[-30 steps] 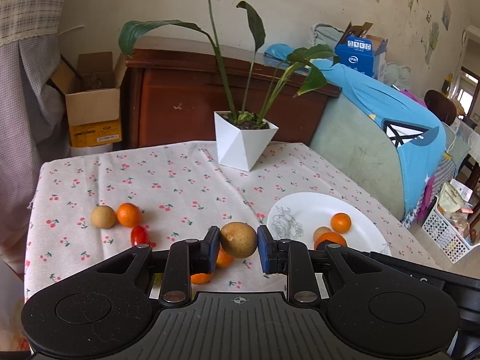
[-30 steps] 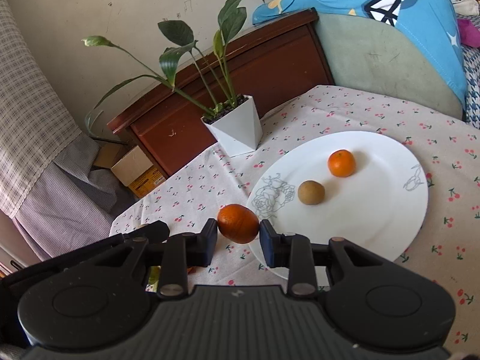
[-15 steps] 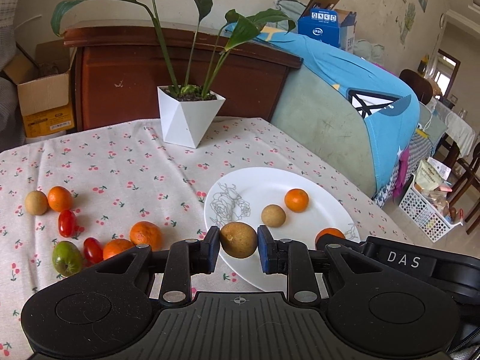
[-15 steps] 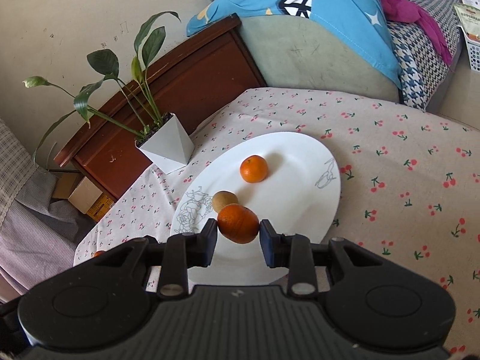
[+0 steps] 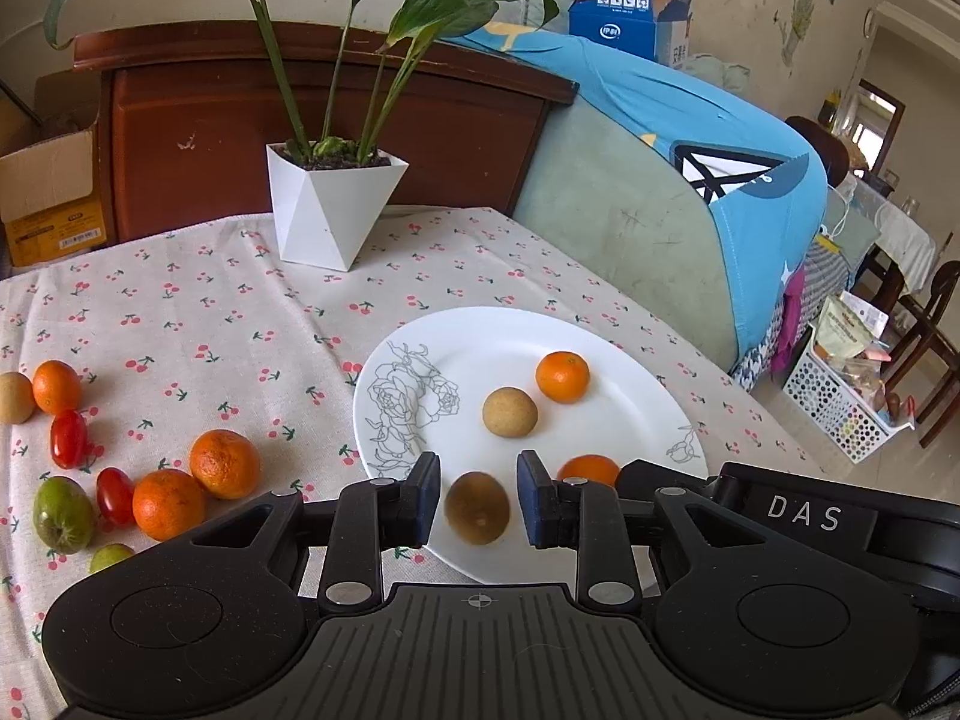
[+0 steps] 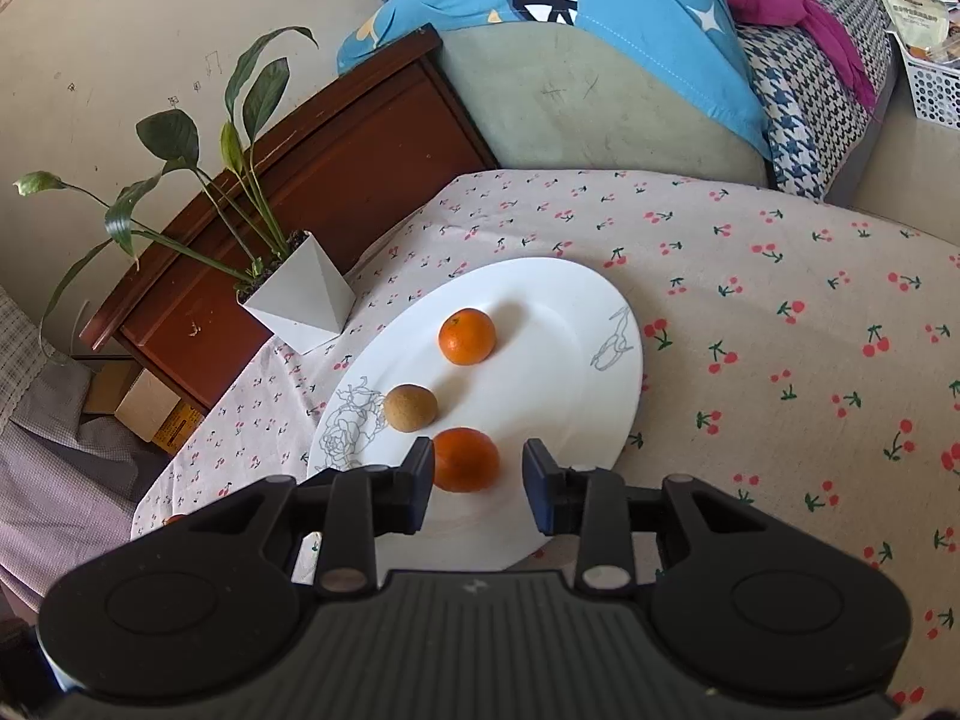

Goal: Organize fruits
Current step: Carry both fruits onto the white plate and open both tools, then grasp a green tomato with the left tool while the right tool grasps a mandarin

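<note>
A white plate lies on the cherry-print tablecloth. My left gripper is open; a brown kiwi, blurred, sits between its spread fingers at the plate's near rim. My right gripper is open; an orange rests on the plate between its fingers, nearer the left finger. The plate also holds a tan fruit and another orange. The right gripper's orange shows in the left wrist view.
Loose fruit lies left of the plate: two oranges, cherry tomatoes, a green fruit, another orange and a tan fruit. A white plant pot stands behind. A sofa flanks the table's right.
Both grippers have opened: the kiwi and the orange, held half a second ago, are released over the plate's near side. Both grippers came closer to the plate.
</note>
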The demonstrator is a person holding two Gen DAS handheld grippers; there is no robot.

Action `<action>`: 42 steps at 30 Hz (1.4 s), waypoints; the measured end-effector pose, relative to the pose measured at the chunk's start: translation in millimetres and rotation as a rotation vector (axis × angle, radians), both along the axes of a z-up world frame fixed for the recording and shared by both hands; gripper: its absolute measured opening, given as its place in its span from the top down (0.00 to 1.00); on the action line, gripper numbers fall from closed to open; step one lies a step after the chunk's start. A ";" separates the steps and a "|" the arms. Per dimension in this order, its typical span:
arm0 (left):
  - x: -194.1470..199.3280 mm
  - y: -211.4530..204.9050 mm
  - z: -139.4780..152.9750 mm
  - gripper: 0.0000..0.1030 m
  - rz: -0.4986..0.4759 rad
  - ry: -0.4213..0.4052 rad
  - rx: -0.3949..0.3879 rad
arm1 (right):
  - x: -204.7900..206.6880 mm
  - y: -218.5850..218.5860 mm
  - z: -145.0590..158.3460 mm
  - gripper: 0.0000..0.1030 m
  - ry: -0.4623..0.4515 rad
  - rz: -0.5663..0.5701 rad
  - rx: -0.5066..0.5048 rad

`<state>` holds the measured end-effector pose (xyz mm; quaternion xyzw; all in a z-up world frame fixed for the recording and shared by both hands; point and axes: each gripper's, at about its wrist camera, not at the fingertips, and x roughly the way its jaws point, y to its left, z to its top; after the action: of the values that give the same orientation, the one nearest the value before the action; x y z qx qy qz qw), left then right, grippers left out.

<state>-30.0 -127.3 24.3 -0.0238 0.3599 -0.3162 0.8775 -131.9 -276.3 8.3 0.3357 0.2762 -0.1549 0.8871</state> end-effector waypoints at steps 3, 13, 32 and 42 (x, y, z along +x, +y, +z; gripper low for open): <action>-2.0 -0.4 2.8 0.58 0.014 -0.018 0.015 | -0.8 -1.7 0.7 0.66 -0.005 -0.007 0.008; -0.8 14.6 13.0 0.42 0.067 -0.002 0.043 | 0.6 3.1 3.9 0.57 -0.003 0.017 -0.005; -3.9 100.7 19.9 0.40 0.273 0.054 0.054 | 6.2 46.6 13.3 0.53 -0.012 0.192 -0.043; -6.5 139.3 17.2 0.40 0.349 0.059 0.072 | 13.6 77.8 9.9 0.53 0.000 0.281 -0.057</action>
<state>-36.6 11.9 41.5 -0.0637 0.3872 -0.1450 0.9083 -118.3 -198.6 18.2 0.2682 0.3161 -0.0370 0.9093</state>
